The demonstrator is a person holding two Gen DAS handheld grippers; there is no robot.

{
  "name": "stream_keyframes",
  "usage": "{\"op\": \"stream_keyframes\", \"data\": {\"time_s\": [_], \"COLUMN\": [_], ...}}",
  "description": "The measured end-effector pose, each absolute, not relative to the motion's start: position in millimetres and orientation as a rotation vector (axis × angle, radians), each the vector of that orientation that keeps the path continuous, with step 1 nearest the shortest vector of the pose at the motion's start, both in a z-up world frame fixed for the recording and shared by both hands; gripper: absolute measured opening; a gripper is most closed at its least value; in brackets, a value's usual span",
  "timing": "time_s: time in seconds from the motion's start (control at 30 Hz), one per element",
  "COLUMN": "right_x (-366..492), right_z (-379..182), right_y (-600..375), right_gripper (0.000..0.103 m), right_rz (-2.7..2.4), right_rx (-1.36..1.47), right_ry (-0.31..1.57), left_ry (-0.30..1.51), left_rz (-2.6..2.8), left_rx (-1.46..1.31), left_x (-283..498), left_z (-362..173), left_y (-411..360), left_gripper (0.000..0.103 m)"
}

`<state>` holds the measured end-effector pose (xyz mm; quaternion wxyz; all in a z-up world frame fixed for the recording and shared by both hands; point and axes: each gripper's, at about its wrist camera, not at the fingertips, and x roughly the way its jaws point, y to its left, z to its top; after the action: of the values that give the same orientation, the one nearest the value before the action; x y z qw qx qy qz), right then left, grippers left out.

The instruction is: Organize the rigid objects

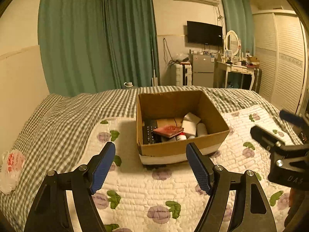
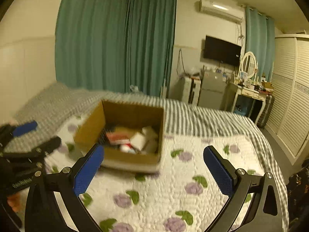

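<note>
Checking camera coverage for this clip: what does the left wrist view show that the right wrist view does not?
Only the left wrist view: a white plastic bag with red print at the bed's left edge, and sharp box contents, including a red packet. Only the right wrist view: the floor beside the wardrobe. Both: the cardboard box on the floral quilt, and both grippers, left and right, jaws apart and empty.

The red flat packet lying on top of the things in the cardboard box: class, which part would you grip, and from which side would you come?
Grip the red packet by its raised near edge, coming from above through the cardboard box's open top. It lies flat and tilted on the pile, and the walls block any sideways approach.
</note>
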<state>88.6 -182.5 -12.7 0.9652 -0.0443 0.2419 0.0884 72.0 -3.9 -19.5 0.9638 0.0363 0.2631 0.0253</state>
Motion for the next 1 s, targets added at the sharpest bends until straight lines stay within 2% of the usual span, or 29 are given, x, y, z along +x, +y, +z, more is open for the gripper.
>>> {"op": "stream_keyframes", "data": {"time_s": [0.17,0.5,1.0], "right_x": [96,85,84], "right_z": [-32,-14,-19], "right_y": [-196,-195,-191], "right_gripper": [0.103,0.103,0.103], "right_rz": [0.134,0.103,0.111], "right_rx": [-0.017,-0.055,-0.069], "right_ry": [0.554,0.502,0.507], "left_ry": [0.536,0.54,0.535], "left_rz": [0.047,0.046,0.042], "left_rx": [0.065,0.026,0.011], "left_x": [68,63,61], "left_z": [-23,-22,-20], "left_y": [1,5,3], "left_gripper": [0.078,0.078,0.078]}}
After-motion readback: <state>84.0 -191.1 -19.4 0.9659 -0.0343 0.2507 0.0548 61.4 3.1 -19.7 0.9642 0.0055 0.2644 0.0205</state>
